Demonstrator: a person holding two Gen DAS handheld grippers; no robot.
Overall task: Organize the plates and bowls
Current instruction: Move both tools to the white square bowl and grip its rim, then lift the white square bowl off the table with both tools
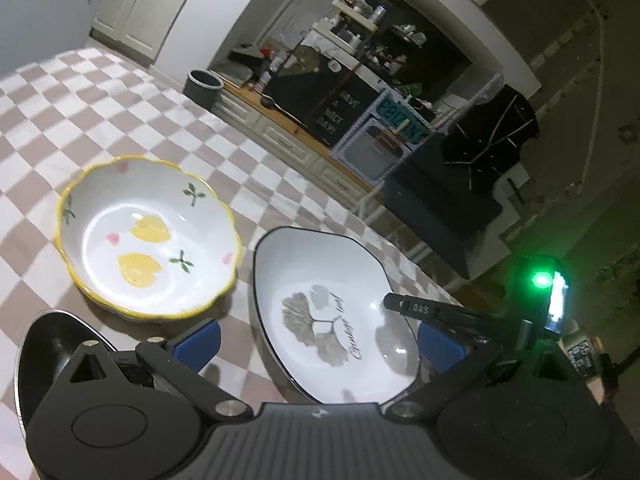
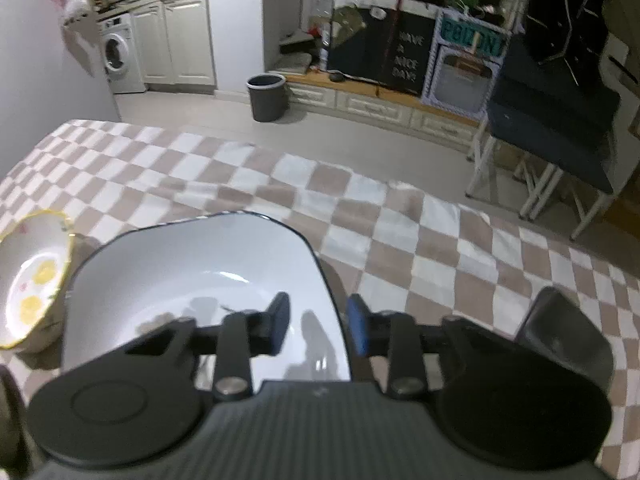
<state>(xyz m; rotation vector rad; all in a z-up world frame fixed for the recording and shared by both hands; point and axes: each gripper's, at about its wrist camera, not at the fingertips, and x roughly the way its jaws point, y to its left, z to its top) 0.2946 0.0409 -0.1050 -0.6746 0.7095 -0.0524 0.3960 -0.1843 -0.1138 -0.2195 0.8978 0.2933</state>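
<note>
My right gripper (image 2: 319,322) had its fingers drawn close together astride the right-hand rim of the square white plate (image 2: 200,272). One pad was inside over the glazed well and the other outside over the checked tablecloth (image 2: 440,240). I could see a thin strip of white between the inner pad and the dark edge line. Because the plate's wall slopes away under that pad, I could not tell whether the pads were already pressing or only bracketing the rim.

My left gripper (image 1: 320,344) was spread wide and held nothing, with the near edge of the same plate lying between its blue pads. The yellow-rimmed bowl (image 1: 148,236) sat ahead of my left fingers and to their left, close beside the plate, though I could not tell if the two touched.

I judged the step in hand to be taking hold of the plate by its rim, so it could be lifted and stacked or set in order with the bowl. To do it well I wanted:
- the rim seated deep between the pads, not pinched at the tips
- both pads square to the sloping wall, because glazed ware slides
- a slow lift with the plate kept near level, since a one-sided grip lets the far edge sag and drag on the cloth

My left fingers were well placed to steady the near edge if it tipped, and I needed to keep them off the bowl.
</note>
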